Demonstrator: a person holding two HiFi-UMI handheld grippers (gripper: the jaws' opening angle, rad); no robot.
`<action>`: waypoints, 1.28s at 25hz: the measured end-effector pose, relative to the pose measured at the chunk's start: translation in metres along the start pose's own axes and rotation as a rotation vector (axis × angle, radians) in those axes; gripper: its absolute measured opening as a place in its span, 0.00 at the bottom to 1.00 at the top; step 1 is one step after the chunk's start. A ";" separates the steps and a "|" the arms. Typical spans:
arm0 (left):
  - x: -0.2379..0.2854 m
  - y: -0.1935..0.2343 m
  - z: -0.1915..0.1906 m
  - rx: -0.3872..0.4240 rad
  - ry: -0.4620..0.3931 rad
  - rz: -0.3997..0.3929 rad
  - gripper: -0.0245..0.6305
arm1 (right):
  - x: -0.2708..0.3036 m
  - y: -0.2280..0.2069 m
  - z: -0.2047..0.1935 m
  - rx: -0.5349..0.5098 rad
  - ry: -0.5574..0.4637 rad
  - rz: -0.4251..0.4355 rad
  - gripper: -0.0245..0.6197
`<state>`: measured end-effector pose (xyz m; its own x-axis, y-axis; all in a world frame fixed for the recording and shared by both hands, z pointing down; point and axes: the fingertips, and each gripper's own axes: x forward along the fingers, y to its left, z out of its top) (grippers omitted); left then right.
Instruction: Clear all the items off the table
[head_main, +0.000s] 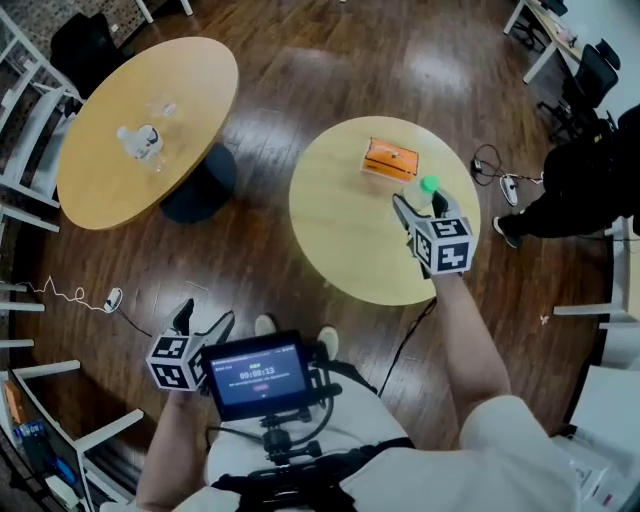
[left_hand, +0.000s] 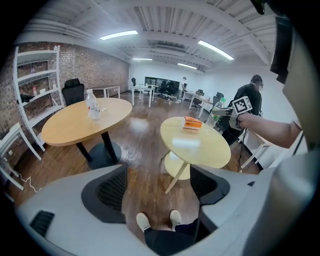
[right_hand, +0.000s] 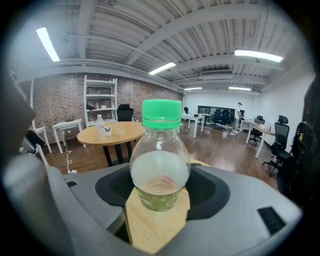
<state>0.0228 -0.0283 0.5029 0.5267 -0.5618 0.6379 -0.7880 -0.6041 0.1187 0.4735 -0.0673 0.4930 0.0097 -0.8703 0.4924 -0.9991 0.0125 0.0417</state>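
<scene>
A clear plastic bottle (head_main: 428, 190) with a green cap stands near the right edge of the small round wooden table (head_main: 340, 230). My right gripper (head_main: 422, 203) is shut on it. In the right gripper view the bottle (right_hand: 160, 165) fills the gap between the jaws, pinched at its green-labelled body, with the tabletop just below. An orange box (head_main: 389, 158) lies flat on the table just beyond the bottle. My left gripper (head_main: 207, 315) hangs open and empty beside my lap, well short of the table. The left gripper view shows the open left gripper (left_hand: 157, 187) over floor and shoes.
A larger round table (head_main: 100, 190) at the left carries a bottle (head_main: 140, 142) and glasses. A person in black (head_main: 585, 185) stands to the right of the small table. A cable and plug (head_main: 112, 298) lie on the wooden floor. White frames stand along the left.
</scene>
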 end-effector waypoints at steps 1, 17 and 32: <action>-0.004 0.006 -0.003 -0.016 -0.006 0.013 0.64 | 0.004 0.015 0.009 -0.014 -0.005 0.029 0.52; -0.076 0.196 -0.031 -0.141 -0.121 0.119 0.64 | 0.109 0.285 0.132 -0.217 -0.010 0.304 0.52; -0.104 0.343 -0.056 -0.192 -0.112 0.144 0.64 | 0.252 0.429 0.194 -0.276 0.035 0.358 0.52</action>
<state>-0.3203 -0.1452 0.5197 0.4283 -0.6999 0.5715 -0.8978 -0.4010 0.1818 0.0387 -0.3766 0.4668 -0.3278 -0.7701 0.5473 -0.8913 0.4442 0.0912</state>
